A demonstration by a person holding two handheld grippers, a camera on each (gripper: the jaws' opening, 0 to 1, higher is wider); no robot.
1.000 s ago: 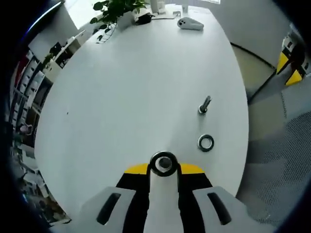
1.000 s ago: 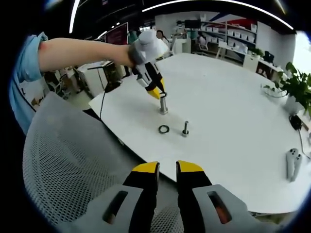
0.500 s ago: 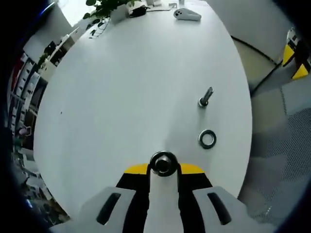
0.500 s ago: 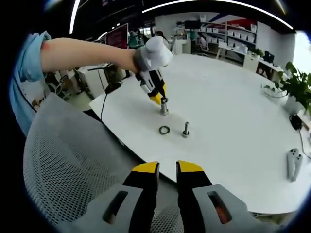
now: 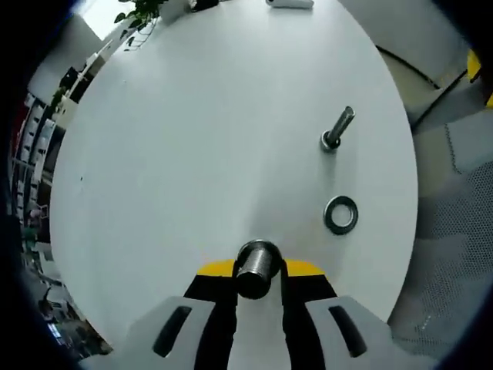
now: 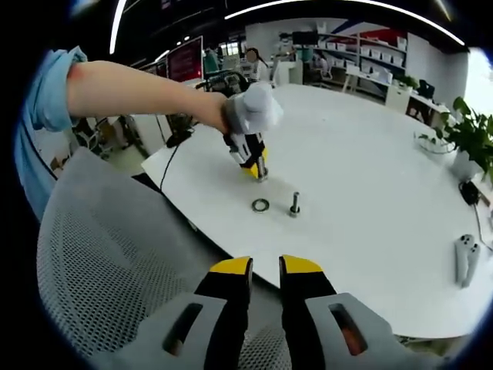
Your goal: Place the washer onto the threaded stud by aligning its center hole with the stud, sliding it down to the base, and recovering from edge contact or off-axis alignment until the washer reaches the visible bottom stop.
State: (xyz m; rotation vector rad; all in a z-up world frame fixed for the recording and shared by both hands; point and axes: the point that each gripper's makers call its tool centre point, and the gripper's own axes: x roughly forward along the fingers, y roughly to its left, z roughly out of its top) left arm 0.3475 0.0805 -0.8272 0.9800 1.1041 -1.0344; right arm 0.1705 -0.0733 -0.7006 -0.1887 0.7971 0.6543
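Washer [image 5: 340,214] lies untouched on the table [image 5: 192,139] near its edge, between the small bolt [image 5: 337,129] and the large stud [image 5: 256,269], which the left gripper [image 5: 258,271] now clamps closer than before; right gripper [image 6: 264,270] waits narrow, empty.

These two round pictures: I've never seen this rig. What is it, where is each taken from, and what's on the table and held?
A person holds a two-jaw gripper in each hand, and a fisheye camera rides on each.

The left gripper view looks down past the left gripper at a white table. Its jaws sit around a threaded stud. A washer and a small bolt lie nearby.

The right gripper view shows the right gripper, jaws close together and holding nothing, above a mesh chair. It also shows the left gripper at the stud.
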